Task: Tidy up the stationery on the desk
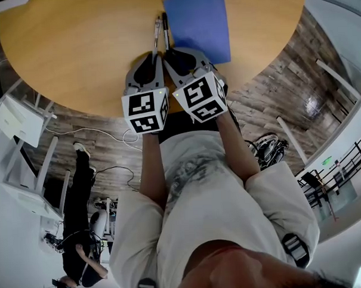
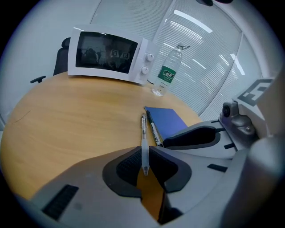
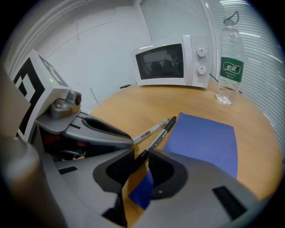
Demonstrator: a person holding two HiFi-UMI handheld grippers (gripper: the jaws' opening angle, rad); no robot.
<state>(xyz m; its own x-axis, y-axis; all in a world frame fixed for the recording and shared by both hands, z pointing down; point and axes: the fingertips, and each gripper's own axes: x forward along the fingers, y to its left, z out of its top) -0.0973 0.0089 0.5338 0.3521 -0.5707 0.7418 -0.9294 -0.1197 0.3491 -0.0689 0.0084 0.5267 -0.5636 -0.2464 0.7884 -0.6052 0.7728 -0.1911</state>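
Note:
Two pens lie side by side on the round wooden desk [image 1: 75, 49], just left of a blue notebook [image 1: 198, 26]. My left gripper [image 1: 154, 54] is shut on the near end of the clear pen [image 2: 144, 138], which points away across the desk. The black pen [image 3: 161, 132] runs along the notebook's edge, its near end pinched between the pads of my right gripper [image 3: 141, 156]. The two grippers stand close together at the desk's near edge, the right gripper [image 2: 196, 136] showing in the left gripper view. The blue notebook [image 3: 207, 142] lies flat.
A white microwave [image 2: 109, 55] and a water bottle [image 2: 167, 73] stand at the desk's far side. A dark chair [image 2: 60, 62] sits behind the microwave. In the head view a person [image 1: 80, 234] and cables are on the floor to the left.

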